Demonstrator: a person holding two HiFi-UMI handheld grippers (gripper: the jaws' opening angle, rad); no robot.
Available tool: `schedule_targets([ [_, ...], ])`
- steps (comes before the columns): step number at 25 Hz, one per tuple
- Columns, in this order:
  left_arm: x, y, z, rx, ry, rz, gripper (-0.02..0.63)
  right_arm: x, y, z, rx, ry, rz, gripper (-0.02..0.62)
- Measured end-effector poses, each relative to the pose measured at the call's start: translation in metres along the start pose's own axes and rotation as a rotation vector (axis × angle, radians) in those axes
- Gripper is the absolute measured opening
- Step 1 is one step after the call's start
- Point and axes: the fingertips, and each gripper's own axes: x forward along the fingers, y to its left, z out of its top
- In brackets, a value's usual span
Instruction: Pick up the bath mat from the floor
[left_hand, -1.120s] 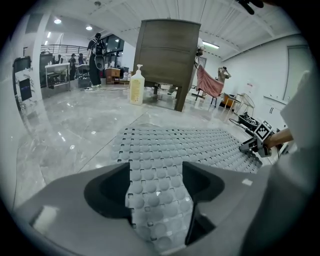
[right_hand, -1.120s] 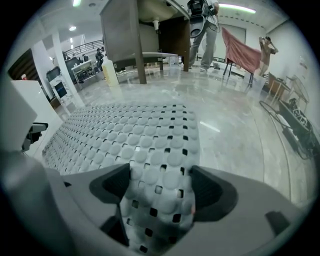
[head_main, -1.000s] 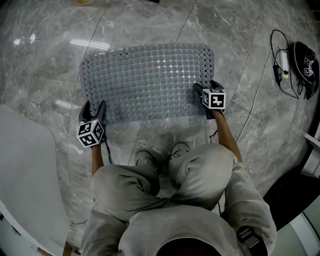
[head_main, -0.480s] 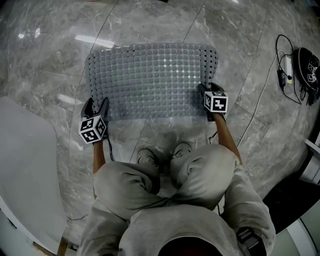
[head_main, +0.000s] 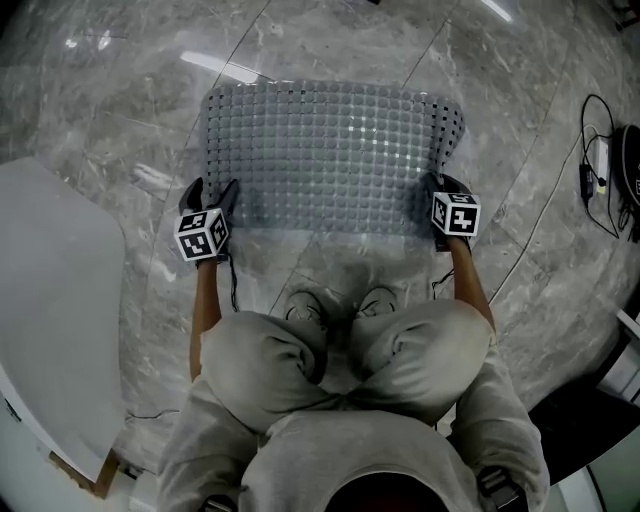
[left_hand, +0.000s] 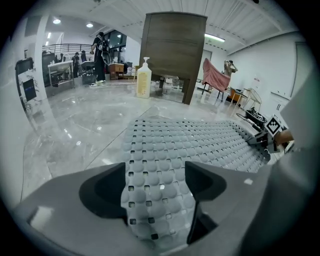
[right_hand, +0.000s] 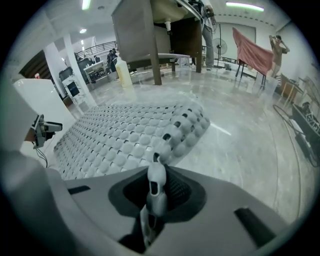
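Note:
The grey bath mat (head_main: 330, 150), covered in round bumps and square holes, lies on the marble floor in front of the crouching person. My left gripper (head_main: 208, 195) sits at its near left corner. In the left gripper view that corner (left_hand: 155, 200) lies flat between the jaws of the left gripper (left_hand: 155, 185), which are wide apart and opening. My right gripper (head_main: 441, 187) is at the near right corner. In the right gripper view its jaws (right_hand: 156, 187) are closing on the mat's edge (right_hand: 156, 182), pinched upright between them. The mat's right side (right_hand: 187, 127) curls up.
A white curved panel (head_main: 60, 300) lies on the floor at the left. Black cables (head_main: 598, 170) trail at the right. A soap bottle (left_hand: 144, 79) and a dark wooden cabinet (left_hand: 172, 55) stand beyond the mat. The person's shoes (head_main: 330, 305) are just behind it.
The right gripper's jaws have come together on the mat's near right edge, and that side now curls up. The left gripper stays at the near left corner.

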Motion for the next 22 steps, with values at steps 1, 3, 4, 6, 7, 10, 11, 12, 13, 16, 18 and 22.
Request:
schedule_targets([
  [1, 0.003, 0.000, -0.003, 0.005, 0.019, -0.002, 0.368, -0.001, -0.001, 0.000, 0.006, -0.004, 0.003, 0.061],
  [3, 0.007, -0.002, -0.009, 0.018, 0.057, -0.002, 0.410, -0.008, -0.005, 0.000, 0.008, -0.012, 0.004, 0.061],
  [4, 0.008, -0.003, -0.011, 0.023, 0.073, -0.003, 0.421, -0.012, -0.006, 0.000, 0.008, -0.015, 0.005, 0.061],
  [6, 0.015, 0.002, -0.016, 0.019, 0.099, -0.004, 0.453, -0.010, -0.004, 0.002, 0.007, -0.017, 0.007, 0.061],
  [7, 0.022, 0.007, -0.017, 0.007, 0.109, -0.003, 0.461, -0.006, -0.002, 0.002, 0.006, -0.018, 0.007, 0.061],
  [10, 0.038, 0.015, -0.022, -0.031, 0.131, 0.000, 0.494, 0.000, -0.001, 0.001, 0.009, -0.020, 0.004, 0.061],
  [11, 0.041, 0.015, -0.024, -0.041, 0.137, 0.000, 0.505, 0.000, -0.001, 0.000, 0.010, -0.021, 0.006, 0.061],
  [12, 0.044, 0.015, -0.025, -0.047, 0.140, 0.003, 0.516, 0.001, 0.000, -0.001, 0.009, -0.021, 0.009, 0.061],
  [13, 0.046, 0.014, -0.025, -0.050, 0.140, 0.010, 0.531, 0.001, -0.001, -0.001, 0.009, -0.022, 0.011, 0.061],
  [16, 0.049, 0.013, -0.024, -0.053, 0.129, 0.024, 0.543, 0.002, -0.002, -0.001, 0.014, -0.026, 0.011, 0.061],
  [18, 0.049, 0.014, -0.025, -0.056, 0.131, 0.027, 0.543, 0.002, -0.002, -0.001, 0.017, -0.030, 0.012, 0.061],
  [22, 0.049, 0.014, -0.025, -0.057, 0.150, 0.038, 0.540, 0.002, -0.001, 0.000, 0.021, -0.035, 0.011, 0.061],
])
